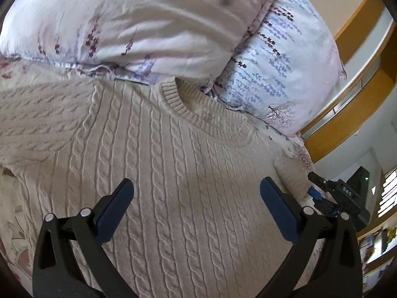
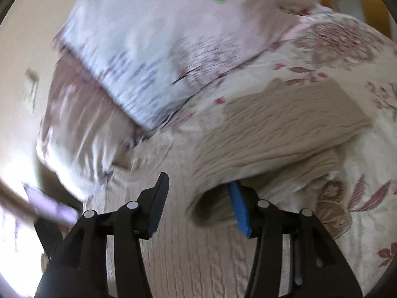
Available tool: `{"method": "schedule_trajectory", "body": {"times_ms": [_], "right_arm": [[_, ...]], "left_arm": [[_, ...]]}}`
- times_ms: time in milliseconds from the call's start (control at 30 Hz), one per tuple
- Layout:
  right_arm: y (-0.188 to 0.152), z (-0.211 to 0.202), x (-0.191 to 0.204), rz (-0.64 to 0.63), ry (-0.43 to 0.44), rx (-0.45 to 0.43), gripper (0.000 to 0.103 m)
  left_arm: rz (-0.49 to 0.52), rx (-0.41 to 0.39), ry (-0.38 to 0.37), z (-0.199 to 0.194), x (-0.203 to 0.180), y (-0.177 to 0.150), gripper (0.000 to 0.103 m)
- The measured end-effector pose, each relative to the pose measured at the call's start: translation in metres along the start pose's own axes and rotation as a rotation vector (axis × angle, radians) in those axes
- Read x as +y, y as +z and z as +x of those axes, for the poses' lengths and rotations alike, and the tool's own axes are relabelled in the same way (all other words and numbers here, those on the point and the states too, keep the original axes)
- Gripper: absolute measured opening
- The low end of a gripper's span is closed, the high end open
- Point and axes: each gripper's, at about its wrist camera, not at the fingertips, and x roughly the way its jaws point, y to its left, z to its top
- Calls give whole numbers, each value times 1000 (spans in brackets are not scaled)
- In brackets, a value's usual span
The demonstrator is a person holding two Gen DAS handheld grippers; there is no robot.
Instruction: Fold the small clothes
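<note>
One cable-knit sweater (image 1: 173,164) flat on bed (image 2: 367,178); two pillows (image 1: 139,24) at 12 o'clock. Left tongs (image 1: 197,198) open, empty; right tongs (image 2: 198,196) parted, gripping nothing, sleeve (image 2: 285,124) folded at 1 o'clock.

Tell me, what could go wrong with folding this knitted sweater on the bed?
1. The sleeve lies bunched over itself by the right tool, whose blue pad sits at its cuff, so the open tool might drag it crooked.
2. The pillows sit right beside the sweater's collar, so the folded sweater may push against them.
3. The knit looks soft and thick, so it might slip.
</note>
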Motion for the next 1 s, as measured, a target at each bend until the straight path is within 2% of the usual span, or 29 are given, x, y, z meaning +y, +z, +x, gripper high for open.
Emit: {"method": "schedule_trajectory", "body": {"times_ms": [67, 100, 133, 200, 267, 333, 367, 400, 433, 500, 533, 600, 667, 733, 833, 900, 1000], "right_arm": [[8, 0, -6, 47, -68, -32, 45], [11, -1, -5, 44, -103, -50, 29], [14, -1, -2, 22, -151, -69, 20], [16, -3, 20, -77, -246, -135, 14], [10, -4, 56, -207, -240, -184, 12], [-5, -1, 95, -338, -155, -177, 12], [-20, 10, 122, -435, -80, -109, 12], [-36, 23, 141, -510, -39, -25, 18], [-55, 38, 155, -572, 2, 74, 30], [-82, 58, 165, -632, 59, 219, 44], [-97, 65, 164, -651, 67, 274, 46], [-107, 66, 157, -645, 56, 295, 51], [-106, 53, 141, -599, 50, 261, 52], [-103, 39, 134, -609, 42, 224, 67], [-91, 21, 112, -518, 44, 212, 68], [-77, 12, 90, -394, 63, 213, 68], [-59, -7, 57, -237, 87, 162, 68]], "left_arm": [[-3, 7, -5, -1, 2, 0, 101], [-5, 7, -7, -2, 4, -1, 101], [-9, 6, -10, -3, 5, -1, 100], [-20, 4, -21, -7, 10, -1, 98], [-42, -2, -38, -12, 16, -1, 97], [-64, -11, -51, -15, 20, 0, 95], [-80, -13, -59, -15, 22, 0, 95], [-96, -12, -67, -16, 25, 1, 94], [-126, -4, -81, -15, 28, 0, 93], [-163, 19, -103, -12, 33, -1, 90], [-176, 32, -113, -10, 34, -2, 87], [-193, 66, -126, -3, 36, -5, 83], [-201, 91, -135, 3, 36, -6, 81], [-215, 112, -148, 9, 36, -7, 80], [-228, 125, -160, 15, 31, -8, 80], [-181, 126, -164, 16, 21, -9, 80], [-15, 123, -139, 14, -11, -15, 80]]}}
